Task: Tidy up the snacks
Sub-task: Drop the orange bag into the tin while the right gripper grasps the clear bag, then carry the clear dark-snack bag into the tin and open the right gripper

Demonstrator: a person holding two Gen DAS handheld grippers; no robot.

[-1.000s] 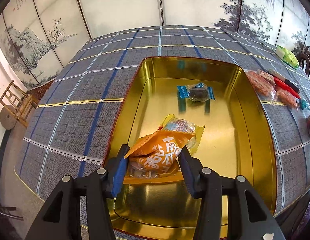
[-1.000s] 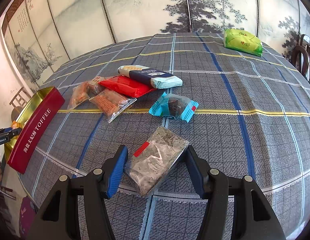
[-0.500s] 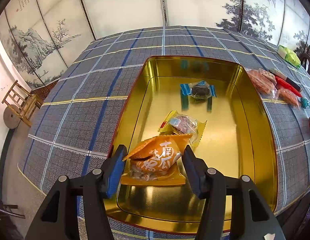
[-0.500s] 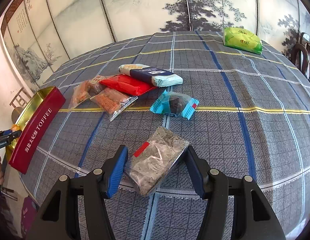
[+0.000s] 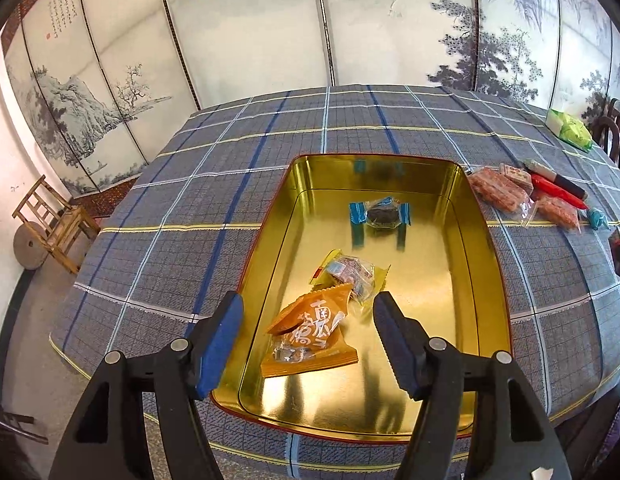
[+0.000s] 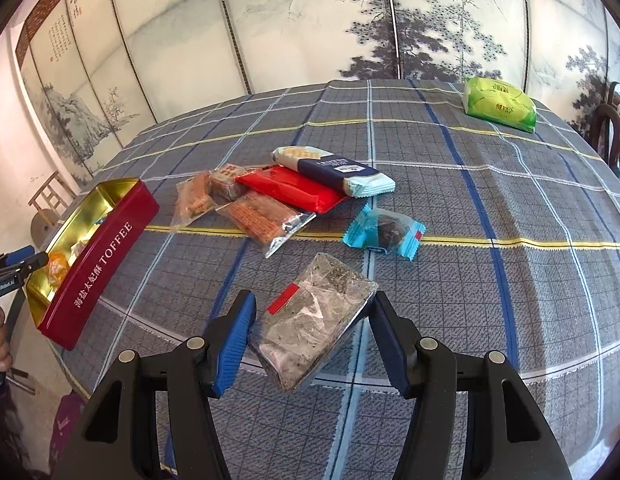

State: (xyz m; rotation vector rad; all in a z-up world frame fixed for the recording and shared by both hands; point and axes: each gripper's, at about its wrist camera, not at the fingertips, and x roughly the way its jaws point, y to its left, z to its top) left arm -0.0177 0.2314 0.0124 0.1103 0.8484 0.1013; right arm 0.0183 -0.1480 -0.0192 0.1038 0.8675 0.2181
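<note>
Painted landscape screens stand behind our plaid grey-blue tablecloth (image 6: 449, 184). Centre frame in the left view, the open gold-lined red toffee tin (image 5: 485, 280) already holds three snacks: an orange pouch (image 5: 310, 332), a yellow-edged candy (image 5: 351, 276) and a blue-wrapped dark sweet (image 5: 379, 216). Our left gripper (image 5: 308, 336) has just been opening; the pouch lies free between its wide jaws. Our right gripper (image 6: 311, 328) pinches a clear speckled packet (image 6: 313, 320), lower centre. Five or so wrapped snacks remain mid-table, plus a green bag (image 6: 499, 106) upper right. We judge the cloth between packet and tin open enough for carrying.

painted screen (image 5: 250, 32), wooden chair (image 5: 50, 224) – plaid tablecloth (image 5: 190, 200)
</note>
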